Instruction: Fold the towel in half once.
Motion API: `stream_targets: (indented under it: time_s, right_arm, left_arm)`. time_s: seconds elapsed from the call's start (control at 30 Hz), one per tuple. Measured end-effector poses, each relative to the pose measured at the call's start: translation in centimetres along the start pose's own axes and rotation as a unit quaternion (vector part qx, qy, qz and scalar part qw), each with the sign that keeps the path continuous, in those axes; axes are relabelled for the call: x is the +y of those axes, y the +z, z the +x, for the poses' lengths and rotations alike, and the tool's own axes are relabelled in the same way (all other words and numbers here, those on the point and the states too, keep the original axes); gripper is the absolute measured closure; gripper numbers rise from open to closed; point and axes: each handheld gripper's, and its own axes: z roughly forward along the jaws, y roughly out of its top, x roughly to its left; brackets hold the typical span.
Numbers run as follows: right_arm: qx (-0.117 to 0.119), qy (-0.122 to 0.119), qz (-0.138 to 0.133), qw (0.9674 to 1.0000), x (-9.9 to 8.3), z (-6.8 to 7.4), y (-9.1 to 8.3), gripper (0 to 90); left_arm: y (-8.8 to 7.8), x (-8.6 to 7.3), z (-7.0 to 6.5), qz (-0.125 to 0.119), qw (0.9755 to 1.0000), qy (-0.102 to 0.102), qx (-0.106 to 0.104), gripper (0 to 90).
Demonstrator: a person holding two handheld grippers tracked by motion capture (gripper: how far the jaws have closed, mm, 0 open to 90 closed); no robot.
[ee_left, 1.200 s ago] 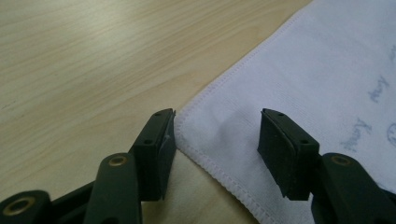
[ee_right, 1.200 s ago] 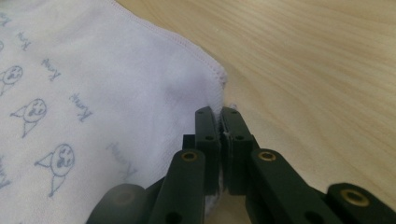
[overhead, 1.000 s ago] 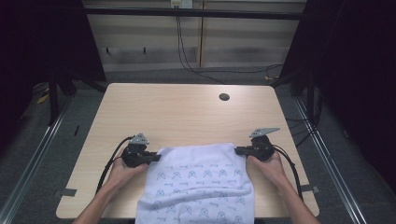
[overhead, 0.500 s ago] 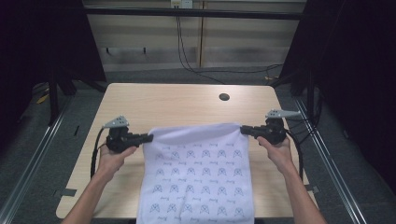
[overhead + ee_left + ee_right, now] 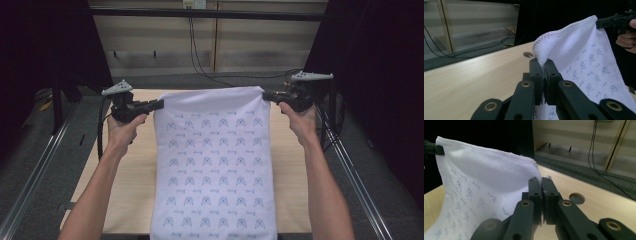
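Observation:
A white cloth (image 5: 215,160) printed with small blue figures hangs stretched between my two grippers, above the wooden table (image 5: 295,175). My left gripper (image 5: 159,104) is shut on the cloth's upper left corner, and my right gripper (image 5: 265,96) is shut on its upper right corner. In the left gripper view the jaws pinch the cloth's hemmed corner (image 5: 542,53), with the other gripper (image 5: 614,21) gripping the far corner. The right gripper view has the cloth (image 5: 486,177) running from the pinched jaws to the left gripper (image 5: 434,148). The cloth's lower edge reaches past the table's front edge.
The table has a round cable hole (image 5: 576,198) near its far side. Metal rails (image 5: 37,170) run along both sides of the table on the grey floor. Cables (image 5: 200,60) hang in front of the back wall.
Both hands have risen and moved away from me, lifting the cloth off the table. It now hangs full length, where it lay bunched on the tabletop before.

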Motion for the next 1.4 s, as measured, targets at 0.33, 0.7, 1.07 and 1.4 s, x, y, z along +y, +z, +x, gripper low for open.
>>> stream_targets:
  time_s: [0.33, 0.7, 1.07, 1.4]
  right_arm:
    - [-0.025, -0.033, -0.04, 0.9983, 6.7, 0.3, -2.4, 87.1]
    - [0.042, -0.039, -0.006, 0.9983, -1.7, 3.2, -5.1, 87.0]
    - [0.111, -0.035, 0.093, 0.9889, -13.2, 9.6, -8.7, 87.0]
    - [0.138, 0.0, 0.214, 0.9671, -21.3, 12.5, -8.3, 87.0]
  left_arm:
    - [-0.9, 6.5, -1.2, -0.045, 0.9983, 0.037, 0.007, 87.3]
    - [-3.6, -1.6, -4.4, 0.015, 0.9979, 0.054, -0.032, 87.2]
    - [-7.8, -12.7, -7.4, 0.105, 0.9907, 0.008, -0.086, 87.1]
    - [-9.0, -20.3, -10.0, 0.231, 0.9656, -0.011, -0.119, 86.8]
